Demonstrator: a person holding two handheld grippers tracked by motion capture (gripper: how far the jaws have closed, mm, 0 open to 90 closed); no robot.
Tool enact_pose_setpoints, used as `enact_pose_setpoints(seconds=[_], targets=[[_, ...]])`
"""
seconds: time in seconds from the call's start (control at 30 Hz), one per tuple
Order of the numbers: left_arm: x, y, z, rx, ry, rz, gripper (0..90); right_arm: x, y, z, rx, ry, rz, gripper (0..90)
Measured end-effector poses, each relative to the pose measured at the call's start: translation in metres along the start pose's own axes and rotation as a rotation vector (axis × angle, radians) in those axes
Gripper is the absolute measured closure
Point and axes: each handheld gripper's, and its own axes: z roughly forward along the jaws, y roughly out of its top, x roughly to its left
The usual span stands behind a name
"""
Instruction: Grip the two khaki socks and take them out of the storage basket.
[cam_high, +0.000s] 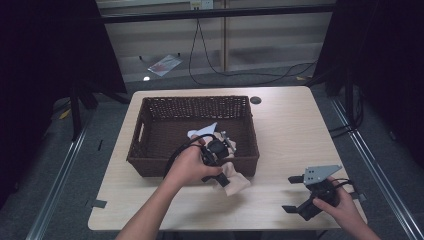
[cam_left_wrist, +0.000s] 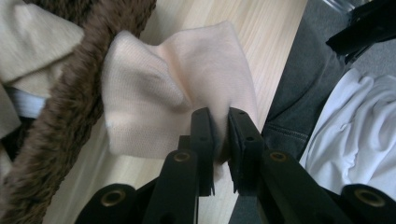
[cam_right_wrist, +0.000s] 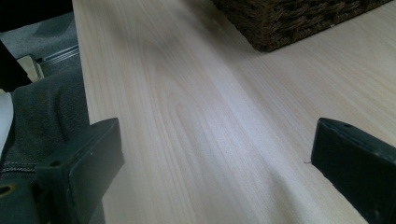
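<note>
Tabletop (cam_high: 295, 130): pale wood grain, rounded corners, one round black cable port (cam_high: 256, 100) near the far edge. Floor (cam_high: 280, 82): grey carpet. Black cable (cam_high: 220, 70): hangs from above and loops across the floor behind the tabletop. Clear plastic bag (cam_high: 164, 64): lying on the floor, far left. Back wall: pale horizontal panels under a dark rail (cam_high: 215, 12). Dark curtains (cam_high: 45, 60) on both sides. Metal floor rails (cam_high: 60, 175) run left and right. Dim, even light

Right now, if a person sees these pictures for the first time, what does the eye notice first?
First, the dark wicker basket in the middle of the pale table. Next, the left gripper, shut on a peach cloth that hangs over the basket's near rim. The right gripper rests open at the table's near right corner.
</note>
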Motion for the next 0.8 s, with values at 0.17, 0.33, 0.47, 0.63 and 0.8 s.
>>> enact_pose_setpoints(seconds=[0.17,0.33,0.47,0.63,0.8], targets=[[0.001,-0.001,0.004,0.001,0.001,0.0,81.5,0.0,0.0,0.0,-0.001,0.001,0.001,2.2],[0.001,-0.002,0.008,0.015,0.0,0.004,69.8,0.0,0.0,0.0,-0.003,0.0,-0.002,2.2],[-0.003,-0.002,0.003,0.015,0.005,0.008,56.4,0.0,0.0,-0.001,-0.002,0.001,-0.002,2.2],[-0.007,0.002,-0.02,-0.021,0.011,0.008,46.0,0.0,0.0,0.0,-0.002,0.002,-0.001,2.2],[-0.005,0.009,-0.05,-0.065,0.059,-0.01,38.3,0.0,0.0,-0.001,-0.002,0.003,-0.001,2.1]])
